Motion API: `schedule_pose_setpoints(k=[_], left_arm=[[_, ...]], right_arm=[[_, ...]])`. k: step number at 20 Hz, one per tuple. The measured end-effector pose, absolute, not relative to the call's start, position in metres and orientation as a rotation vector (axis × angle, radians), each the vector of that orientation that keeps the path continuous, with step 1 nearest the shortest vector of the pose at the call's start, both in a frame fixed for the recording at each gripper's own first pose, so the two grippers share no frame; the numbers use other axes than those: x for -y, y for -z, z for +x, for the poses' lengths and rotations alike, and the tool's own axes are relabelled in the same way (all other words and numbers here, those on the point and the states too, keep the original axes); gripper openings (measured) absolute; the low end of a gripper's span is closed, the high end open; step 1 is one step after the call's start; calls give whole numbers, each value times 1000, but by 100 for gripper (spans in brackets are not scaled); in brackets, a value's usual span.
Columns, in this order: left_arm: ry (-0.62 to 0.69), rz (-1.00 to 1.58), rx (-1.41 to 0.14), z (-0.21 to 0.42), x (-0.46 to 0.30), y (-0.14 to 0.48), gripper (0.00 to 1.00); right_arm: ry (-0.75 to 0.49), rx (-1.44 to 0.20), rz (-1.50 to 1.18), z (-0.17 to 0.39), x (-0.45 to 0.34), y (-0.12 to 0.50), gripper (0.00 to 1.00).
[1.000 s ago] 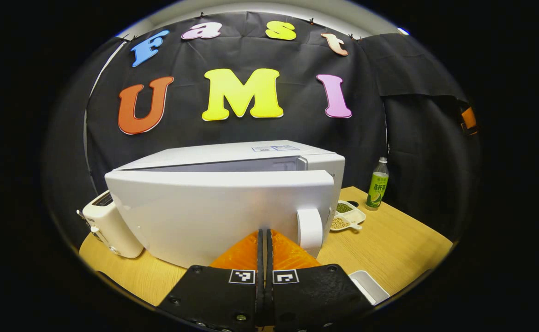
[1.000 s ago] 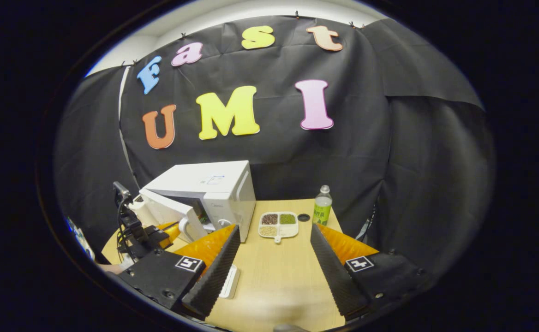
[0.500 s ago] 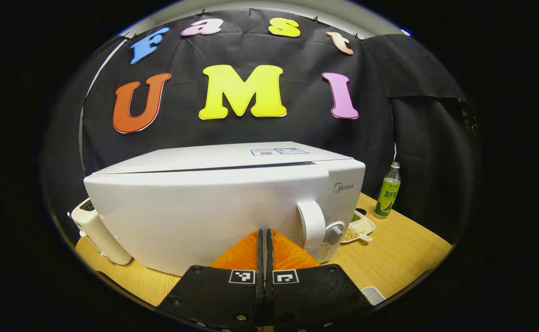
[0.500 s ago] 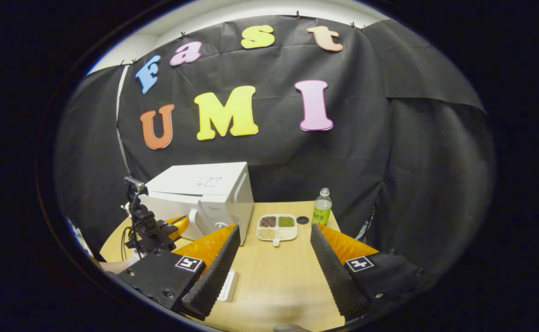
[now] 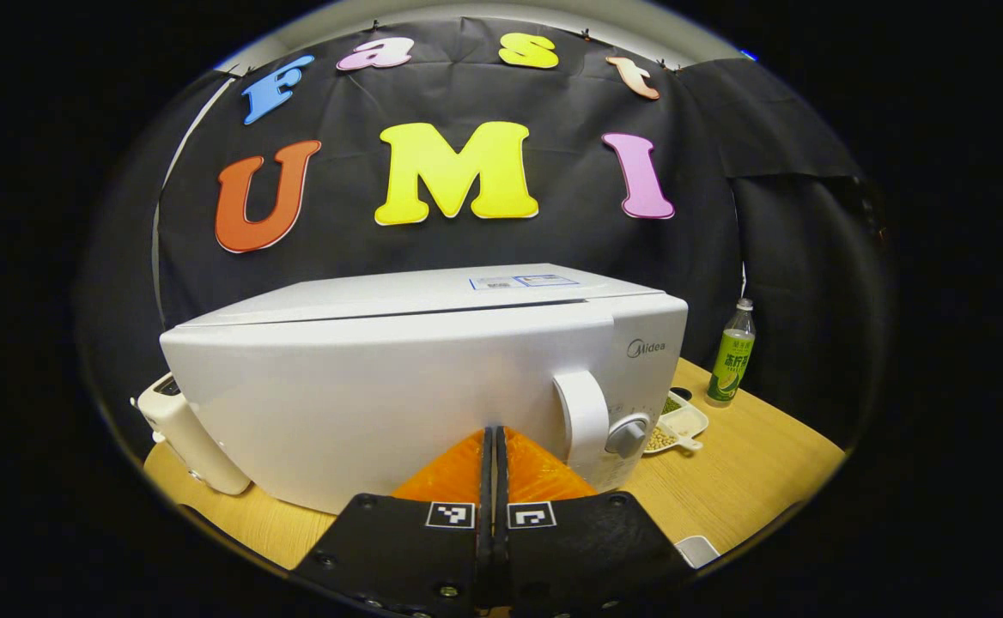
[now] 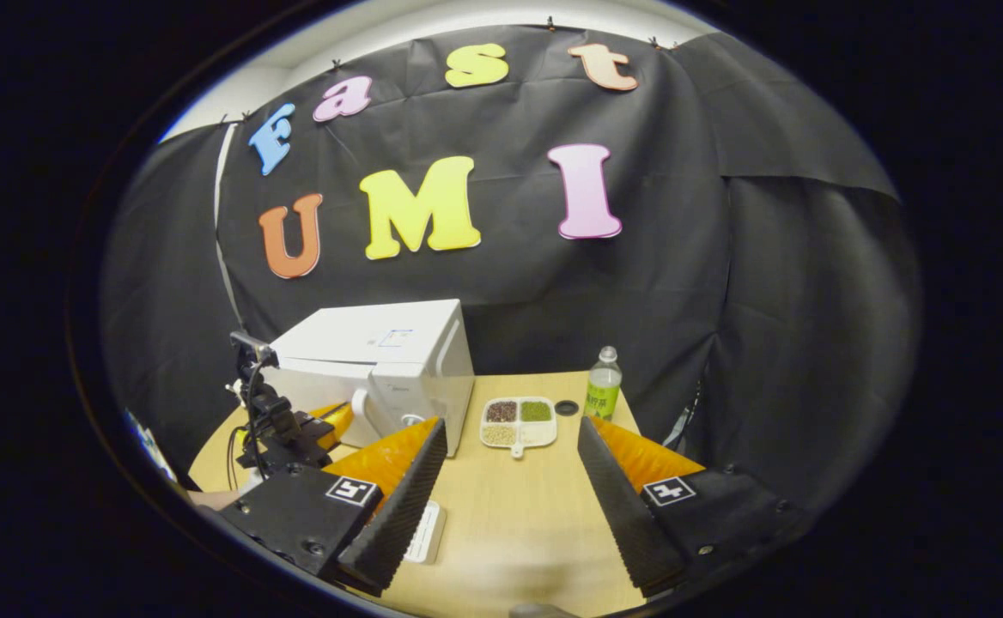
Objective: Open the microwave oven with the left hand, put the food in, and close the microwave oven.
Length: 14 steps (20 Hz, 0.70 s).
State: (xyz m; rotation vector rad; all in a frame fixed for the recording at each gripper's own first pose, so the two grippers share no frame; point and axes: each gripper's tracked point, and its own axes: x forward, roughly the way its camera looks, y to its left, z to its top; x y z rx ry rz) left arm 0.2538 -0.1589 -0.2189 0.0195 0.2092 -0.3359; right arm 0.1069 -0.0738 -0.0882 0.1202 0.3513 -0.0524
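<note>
The white microwave oven point(image 5: 398, 378) stands on the wooden table point(image 5: 742, 463) with its door flush against the body, so the inside is hidden. Its upright handle point(image 5: 581, 419) and a round knob point(image 5: 628, 436) are at the door's right. My left gripper point(image 5: 493, 433) is shut, and its tips seem to rest against the lower door front just left of the handle. In the right gripper view the microwave point(image 6: 390, 360) is at the left, with the left gripper point(image 6: 321, 422) at its door. My right gripper point(image 6: 512, 429) hangs open over the table, nothing between its fingers.
A divided dish of beans point(image 6: 519, 421) and a green bottle point(image 6: 603, 384) stand right of the microwave, with a small black cap point(image 6: 565, 407) between them. A white toaster-like appliance point(image 5: 184, 433) sits left of the microwave. A flat white tray point(image 6: 427, 532) lies near the front edge.
The microwave door has swung from ajar to flush against the body, with my shut left gripper following it in. The right gripper has barely moved.
</note>
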Motion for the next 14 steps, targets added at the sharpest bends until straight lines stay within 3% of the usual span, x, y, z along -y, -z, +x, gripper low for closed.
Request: schedule_pose_setpoints(k=[12,14], left_arm=[[329,19,-282,241,159,220,0],[317,71,-282,227,144,208,49]], right_arm=[[56,-304,96,102,69,83,98],[59,-270,83,101,68,77,98]])
